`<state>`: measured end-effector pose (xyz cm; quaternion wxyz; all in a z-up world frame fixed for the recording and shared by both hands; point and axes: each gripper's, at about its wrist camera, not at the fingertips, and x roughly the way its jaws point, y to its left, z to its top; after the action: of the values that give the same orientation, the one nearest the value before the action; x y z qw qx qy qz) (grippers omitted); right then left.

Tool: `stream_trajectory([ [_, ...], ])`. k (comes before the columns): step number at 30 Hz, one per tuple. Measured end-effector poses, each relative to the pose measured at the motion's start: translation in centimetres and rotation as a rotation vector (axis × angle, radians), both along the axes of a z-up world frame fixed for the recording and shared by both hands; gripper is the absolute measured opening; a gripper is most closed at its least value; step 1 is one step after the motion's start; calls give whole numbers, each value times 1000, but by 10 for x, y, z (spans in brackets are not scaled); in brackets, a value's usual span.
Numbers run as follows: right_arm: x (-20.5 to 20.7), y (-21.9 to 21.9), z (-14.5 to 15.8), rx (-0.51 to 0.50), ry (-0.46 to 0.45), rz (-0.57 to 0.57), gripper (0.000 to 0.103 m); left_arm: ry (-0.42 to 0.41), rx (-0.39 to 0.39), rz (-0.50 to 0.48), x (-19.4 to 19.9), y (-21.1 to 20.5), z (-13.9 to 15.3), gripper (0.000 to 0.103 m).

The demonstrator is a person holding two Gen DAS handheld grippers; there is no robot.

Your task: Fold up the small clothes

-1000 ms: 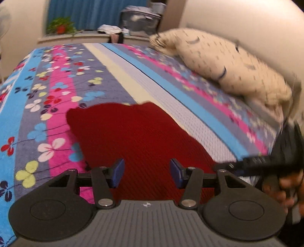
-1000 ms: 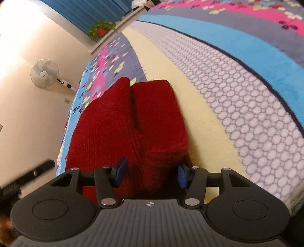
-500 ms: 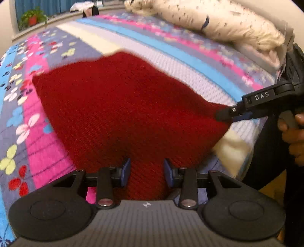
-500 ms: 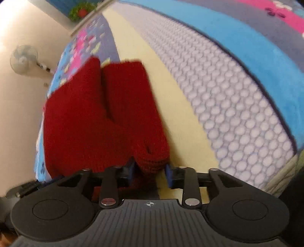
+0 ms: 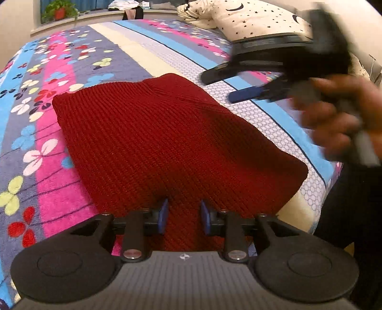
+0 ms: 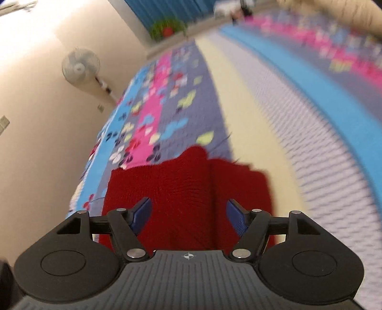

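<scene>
A dark red knitted garment (image 5: 167, 143) lies folded flat on the flowered bedspread (image 5: 47, 119). My left gripper (image 5: 183, 218) sits at its near edge with the jaws narrowed around a strip of the knit. My right gripper (image 6: 188, 214) is open and empty, held above the garment (image 6: 186, 190). It also shows in the left wrist view (image 5: 250, 85), blurred, lifted over the garment's right side with the hand behind it.
A star-print pillow (image 5: 250, 21) lies at the bed's far right. A potted plant (image 5: 59, 12) and clutter stand on the sill beyond the bed. A standing fan (image 6: 80, 64) is by the wall. The bed's edge (image 5: 308, 214) is near right.
The right gripper let go of the garment's right corner, opened and lifted away. The garment now lies flat. The left gripper stays narrowed on the near edge.
</scene>
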<state>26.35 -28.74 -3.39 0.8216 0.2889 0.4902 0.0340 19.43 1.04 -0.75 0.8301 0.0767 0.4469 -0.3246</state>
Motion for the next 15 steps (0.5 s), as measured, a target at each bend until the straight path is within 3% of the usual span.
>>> stream_trajectory([
  [2, 17, 9, -14, -30, 30, -17, 70, 4, -2, 0, -2, -1, 1, 32],
  [4, 22, 9, -28, -4, 59, -38, 50, -1, 2, -6, -6, -3, 4, 32],
  [5, 13, 5, -25, 19, 46, -35, 26, -4, 4, -9, -5, -3, 3, 32],
  [7, 11, 11, -12, -15, -20, -10, 17, -7, 7, -12, -7, -4, 7, 32],
  [11, 4, 6, 17, -38, -141, -20, 15, -8, -2, -14, -7, -5, 11, 32],
  [13, 3, -2, 12, -26, -114, -57, 15, -9, -6, -19, -8, -7, 12, 32],
  [15, 4, -6, -6, -54, -16, -57, 16, -10, 0, -26, -9, -9, 12, 32],
])
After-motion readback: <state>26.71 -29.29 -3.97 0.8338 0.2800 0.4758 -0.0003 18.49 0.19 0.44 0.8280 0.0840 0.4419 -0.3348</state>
